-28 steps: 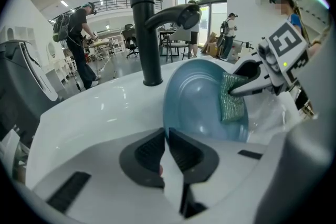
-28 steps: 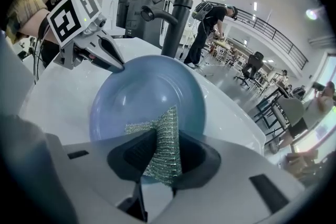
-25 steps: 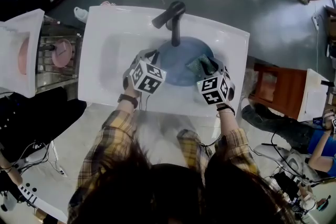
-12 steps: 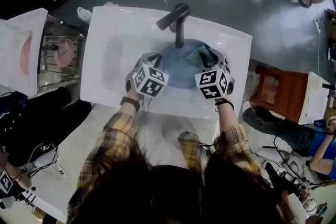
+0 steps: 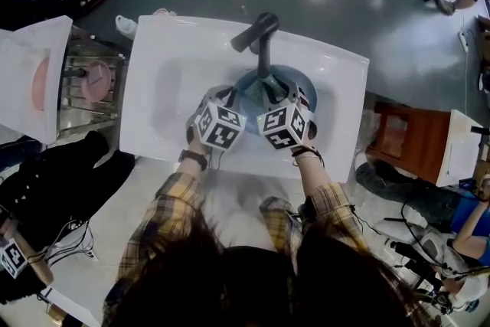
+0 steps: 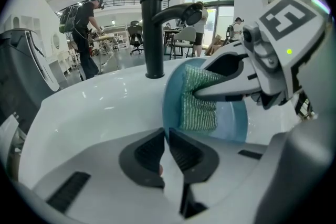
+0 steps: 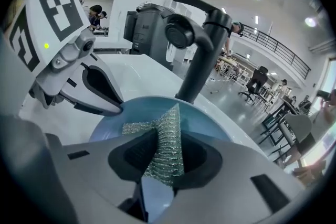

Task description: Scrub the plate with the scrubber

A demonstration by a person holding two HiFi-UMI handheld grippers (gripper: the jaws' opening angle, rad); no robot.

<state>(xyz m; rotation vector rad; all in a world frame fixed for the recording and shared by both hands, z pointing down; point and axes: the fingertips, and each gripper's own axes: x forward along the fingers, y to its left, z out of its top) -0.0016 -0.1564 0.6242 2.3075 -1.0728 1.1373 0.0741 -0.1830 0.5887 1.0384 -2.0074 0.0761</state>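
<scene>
- Pinches the rim of the blue plate [image 6: 231, 118] with the left gripper [image 6: 166, 139], jaws almost together on the thin edge.
- Holds that plate inside the white sink [image 6: 94, 107], directly below the black faucet [image 6: 152, 23].
- Clamps the green mesh scrubber [image 7: 165, 139] in the right gripper [image 7: 163, 149], jaws narrow, with the folded mesh squeezed between the pads and sticking out ahead of them.
- Lays the scrubber against the plate's inner face, near its middle and just in front of the faucet's stem.
- Sets both grippers side by side over the near part of the sink in the head view, marker cubes close together, the left one at the plate's left rim and the right one over the plate.
- Shows plaid sleeves [image 5: 172, 203] running back from both grippers toward the bottom of the head view.
- Shows, in the left gripper view, the right gripper's fingers reaching in from the right onto the scrubber.
</scene>
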